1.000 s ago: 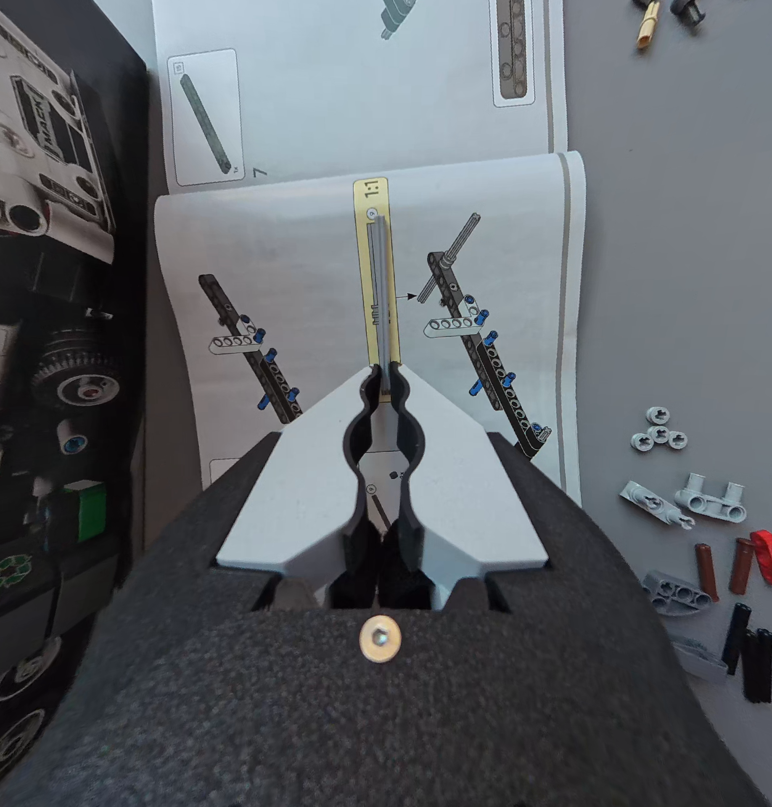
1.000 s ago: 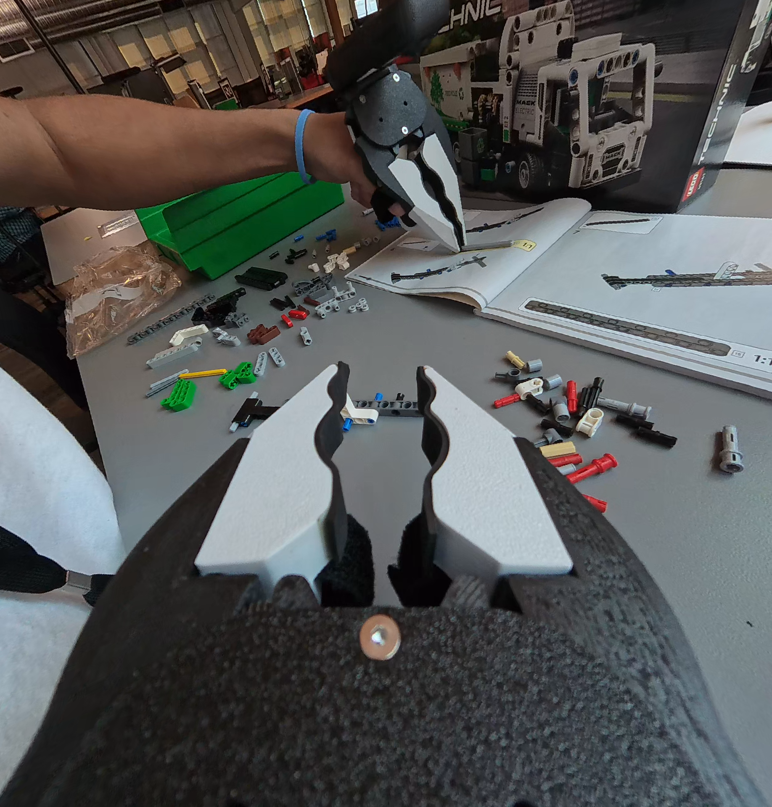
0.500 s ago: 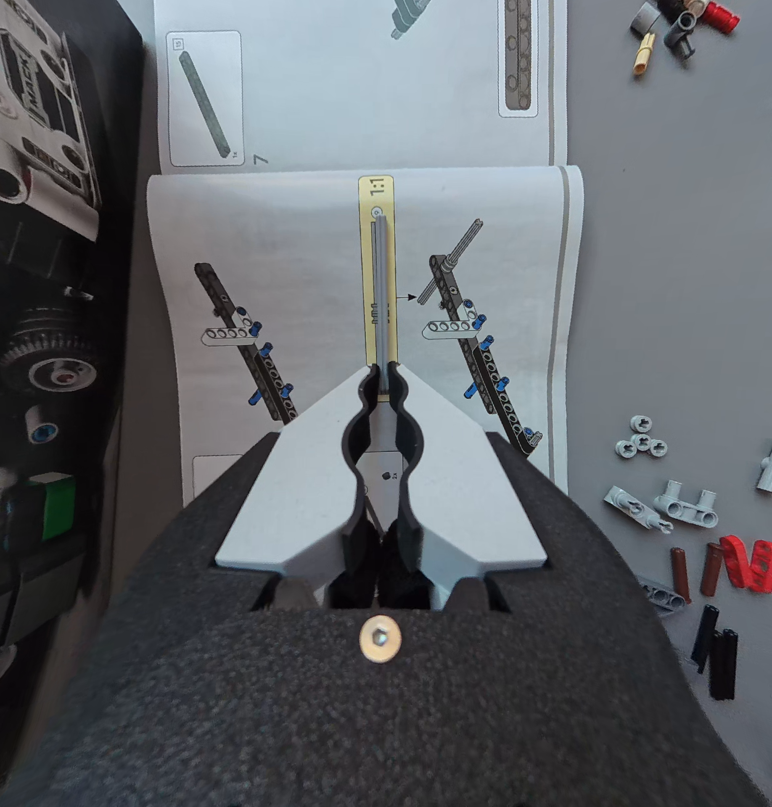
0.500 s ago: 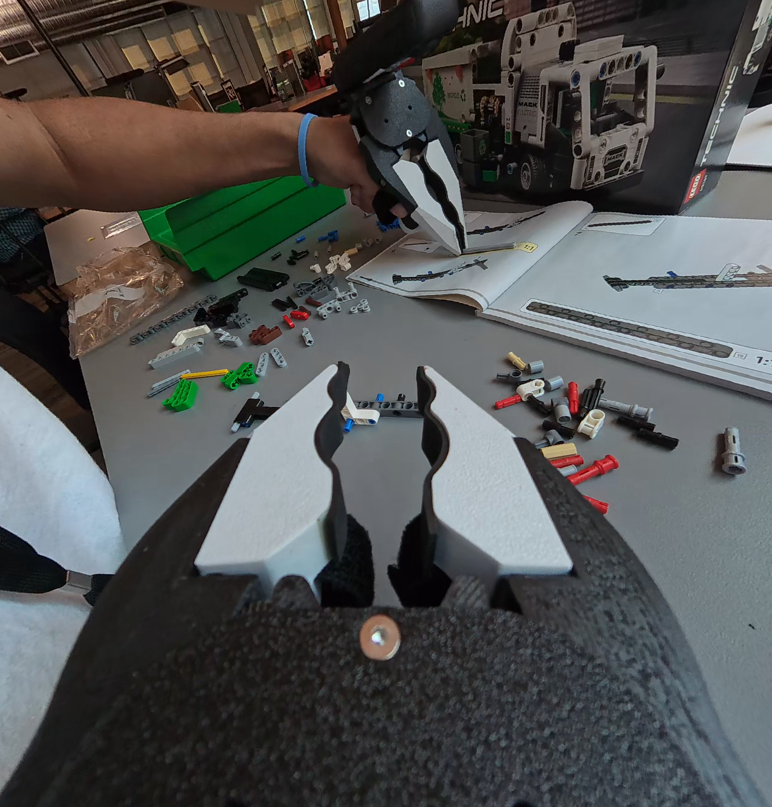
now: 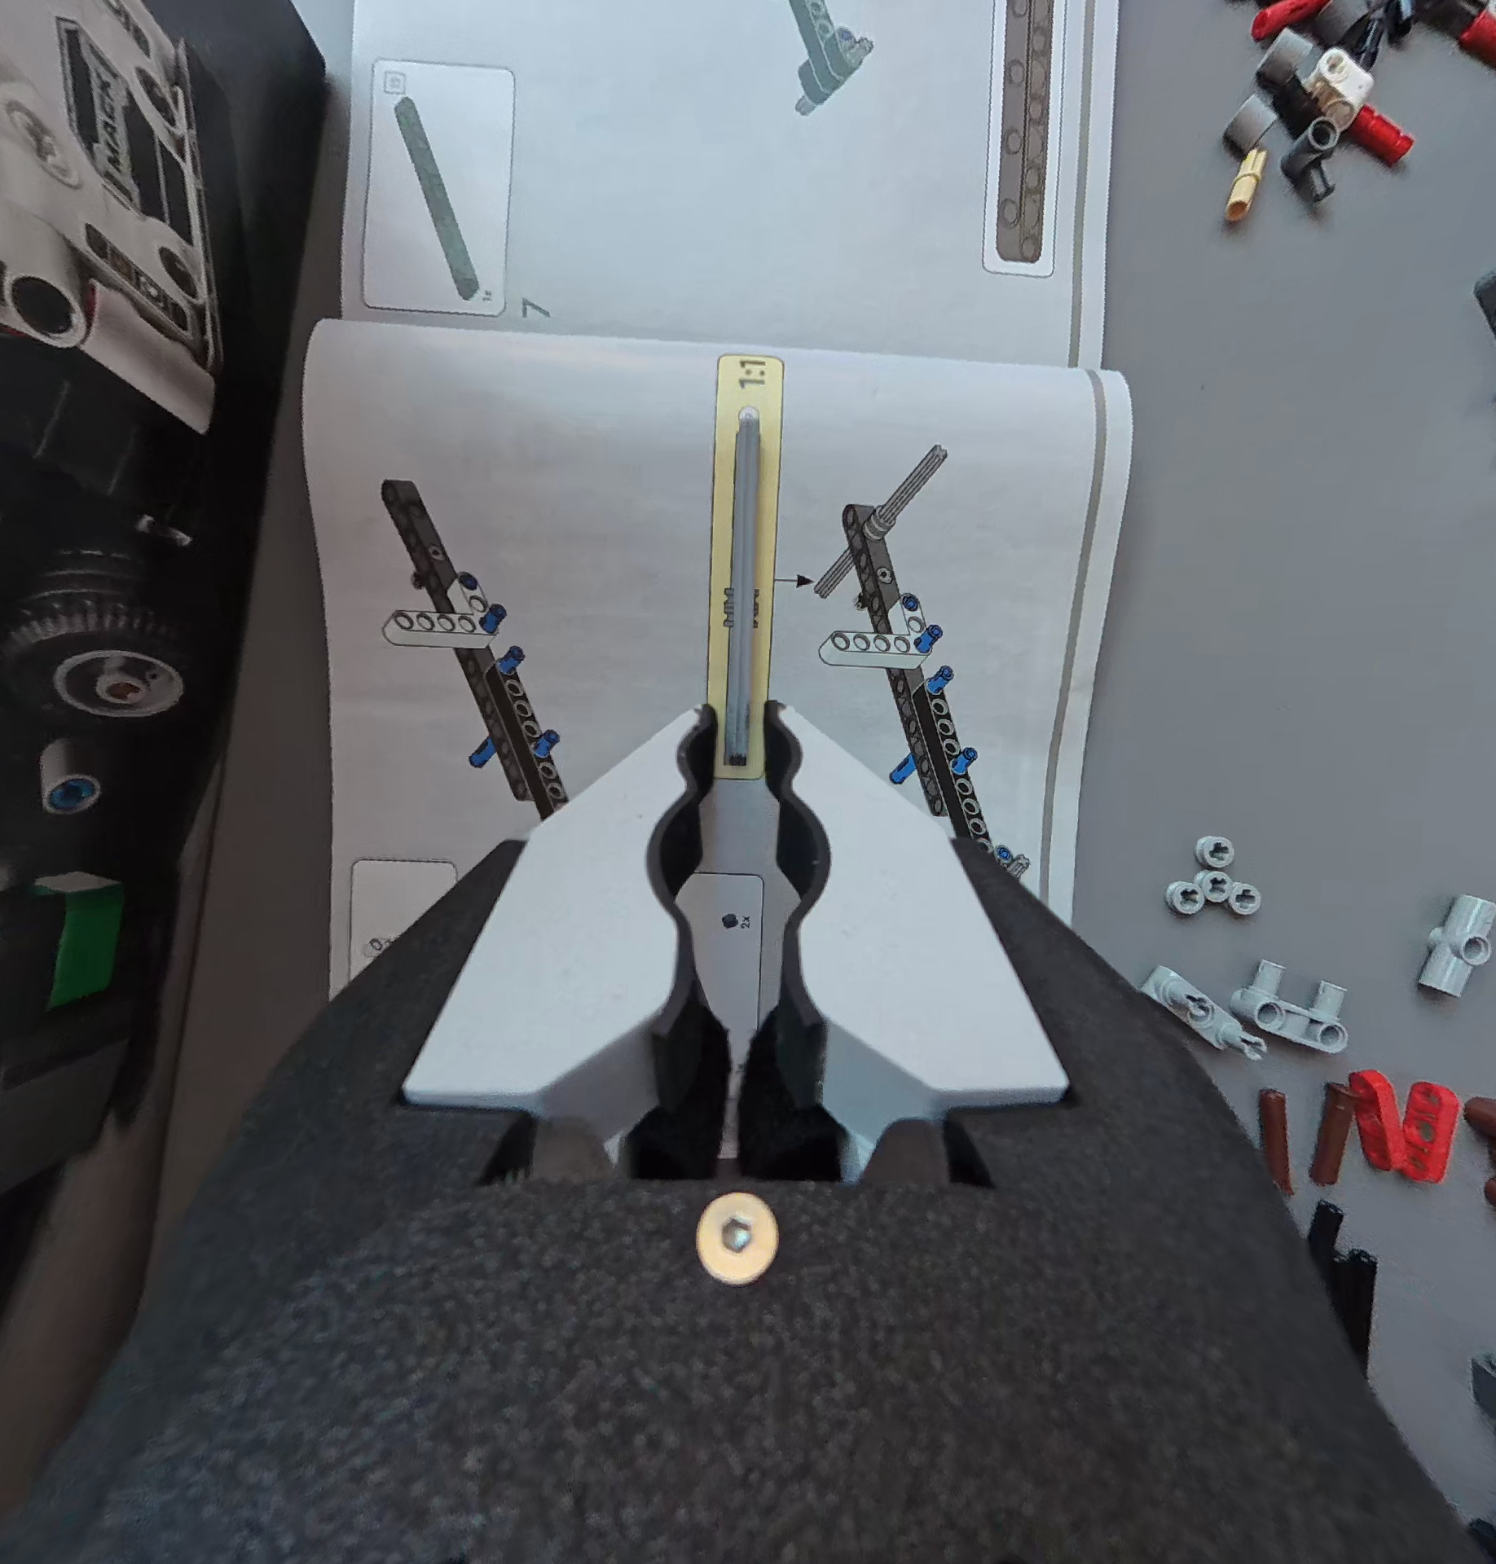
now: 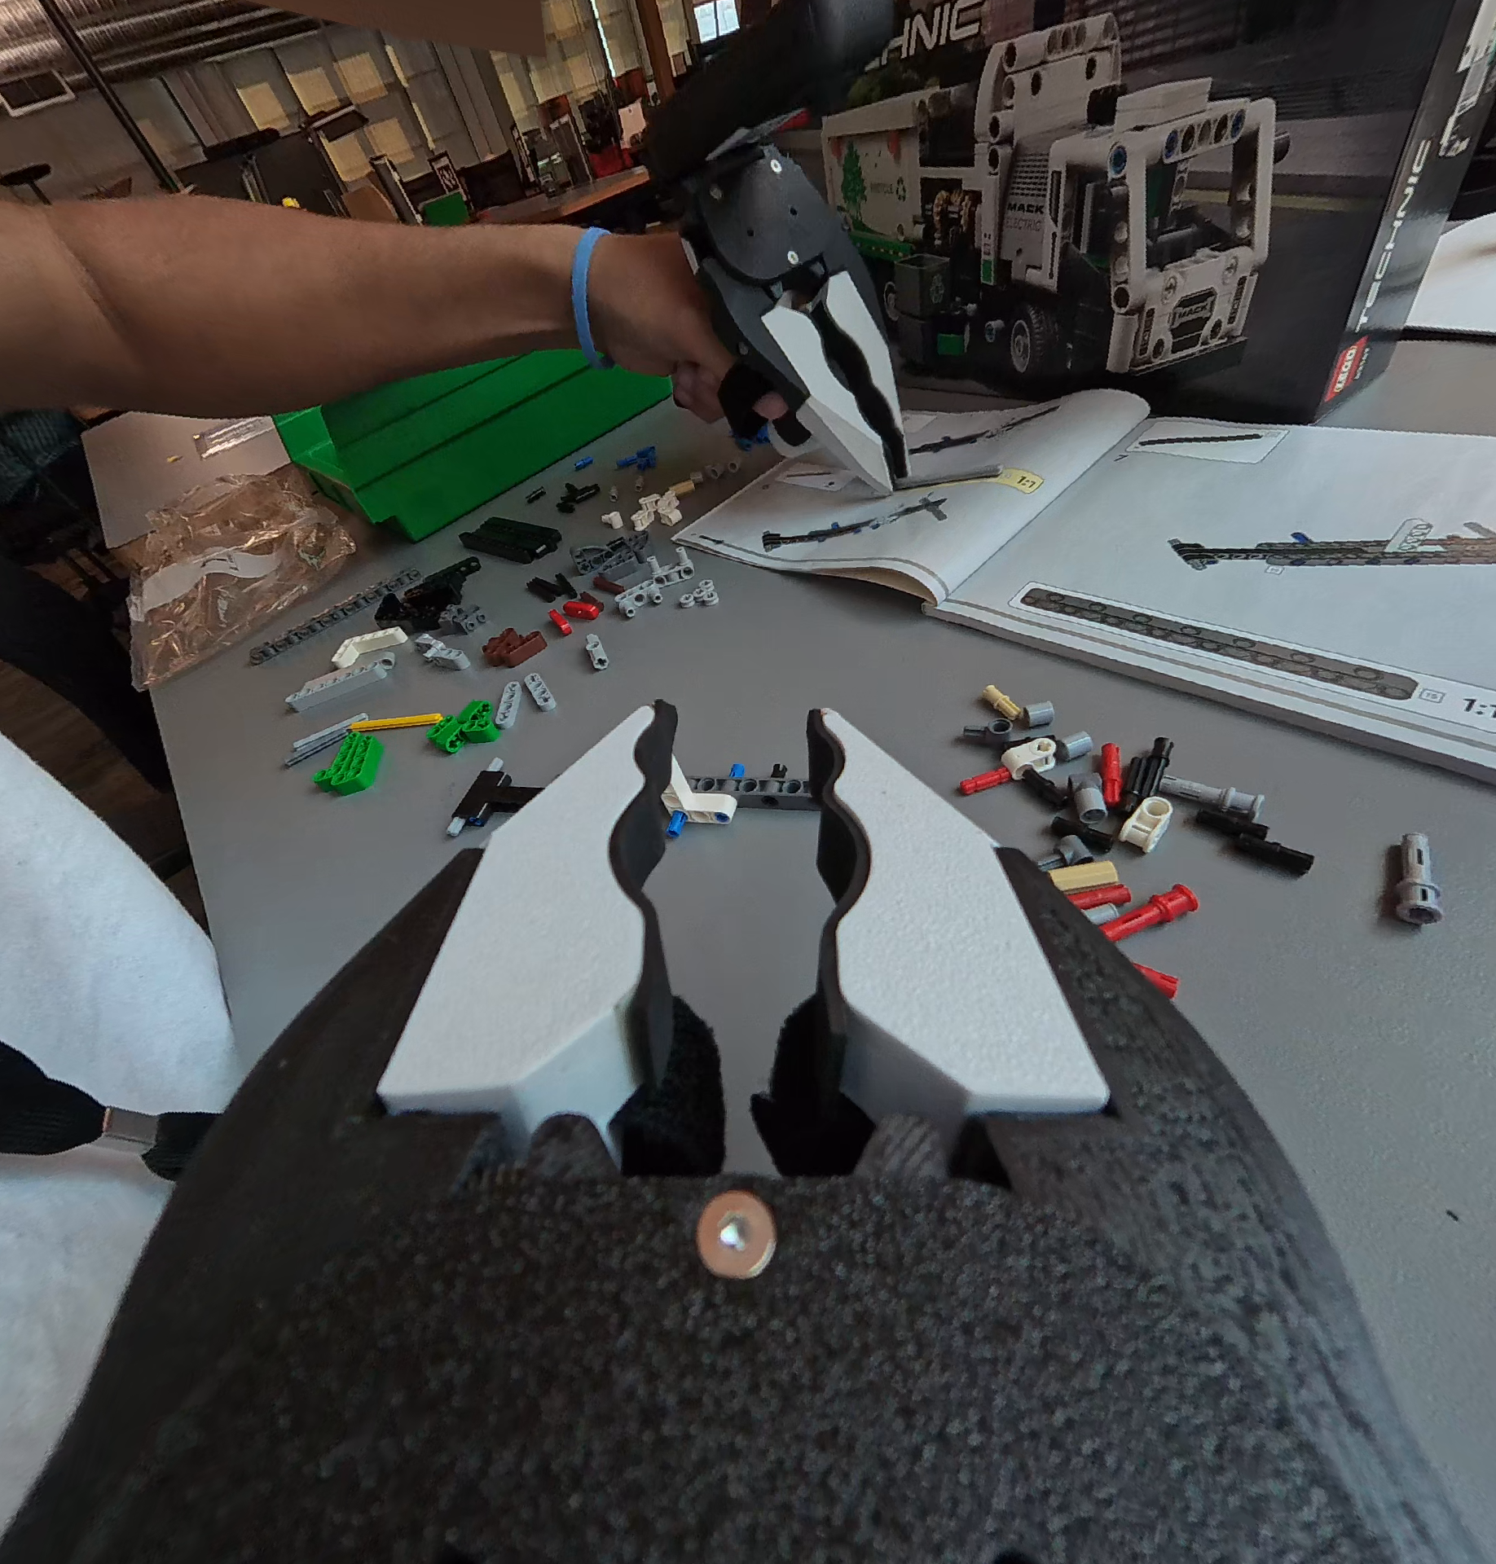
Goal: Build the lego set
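Observation:
A long grey axle lies on the yellow scale strip of the open instruction booklet. My left gripper points down at its near end. The jaws stand slightly apart with the axle's end between the tips, and yellow shows on both sides of it. The right wrist view shows this gripper tip-down on the booklet by the axle. My right gripper is open and empty above the grey table. Just beyond its tips lies a dark beam assembly with a white angled beam and blue pins.
The set's box stands behind the booklet. A green bin and a clear bag sit at the far left. Loose parts lie left and right of the assembly. A person's bare arm holds the left gripper. Tip to tip, the grippers are about 25 cm apart.
The left gripper's jaws have parted a little around the axle, which stays on the yellow strip. More loose parts have come into the left wrist view at the right. The right gripper has not moved.

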Action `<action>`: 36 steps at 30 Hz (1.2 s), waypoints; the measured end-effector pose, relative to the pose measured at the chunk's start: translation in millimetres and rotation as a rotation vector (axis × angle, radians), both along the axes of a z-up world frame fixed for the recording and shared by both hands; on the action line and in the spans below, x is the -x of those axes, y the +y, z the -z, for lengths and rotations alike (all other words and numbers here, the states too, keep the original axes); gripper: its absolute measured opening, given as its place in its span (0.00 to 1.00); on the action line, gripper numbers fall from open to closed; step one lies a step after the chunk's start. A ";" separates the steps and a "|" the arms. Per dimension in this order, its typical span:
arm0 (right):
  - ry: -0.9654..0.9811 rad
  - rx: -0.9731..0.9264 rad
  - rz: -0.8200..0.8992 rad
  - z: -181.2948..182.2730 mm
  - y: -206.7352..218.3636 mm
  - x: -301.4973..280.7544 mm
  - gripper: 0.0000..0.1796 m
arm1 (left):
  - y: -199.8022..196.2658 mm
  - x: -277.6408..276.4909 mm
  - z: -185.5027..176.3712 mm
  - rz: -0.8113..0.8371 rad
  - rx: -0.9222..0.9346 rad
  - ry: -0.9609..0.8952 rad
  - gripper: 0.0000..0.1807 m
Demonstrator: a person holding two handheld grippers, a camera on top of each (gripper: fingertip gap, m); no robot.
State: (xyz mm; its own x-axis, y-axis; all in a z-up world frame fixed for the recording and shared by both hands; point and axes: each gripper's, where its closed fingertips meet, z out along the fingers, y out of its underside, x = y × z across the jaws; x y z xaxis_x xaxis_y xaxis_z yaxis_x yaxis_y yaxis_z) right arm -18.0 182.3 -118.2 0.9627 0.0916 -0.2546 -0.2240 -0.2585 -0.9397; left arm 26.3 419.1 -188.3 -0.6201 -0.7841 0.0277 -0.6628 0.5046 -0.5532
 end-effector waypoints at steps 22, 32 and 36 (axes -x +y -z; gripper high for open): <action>-0.010 0.000 0.004 0.0 0.2 0.4 0.17 | 10.4 -0.2 -22.3 0.022 -0.104 -0.069 0.09; -0.011 -0.004 0.002 -0.7 -0.1 0.8 0.17 | -6.7 -6.2 -13.1 0.145 -0.067 0.055 0.09; -0.010 -0.005 0.000 -0.9 -0.2 1.0 0.17 | -6.4 -5.1 -4.7 0.155 -0.079 0.081 0.09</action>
State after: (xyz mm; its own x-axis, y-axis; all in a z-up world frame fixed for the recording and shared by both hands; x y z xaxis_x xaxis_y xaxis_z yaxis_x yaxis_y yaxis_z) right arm -19.0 182.2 -117.3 0.9651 0.0927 -0.2447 -0.2148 -0.2535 -0.9432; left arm 31.4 412.7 -183.5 -0.7318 -0.6811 0.0245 -0.6144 0.6438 -0.4561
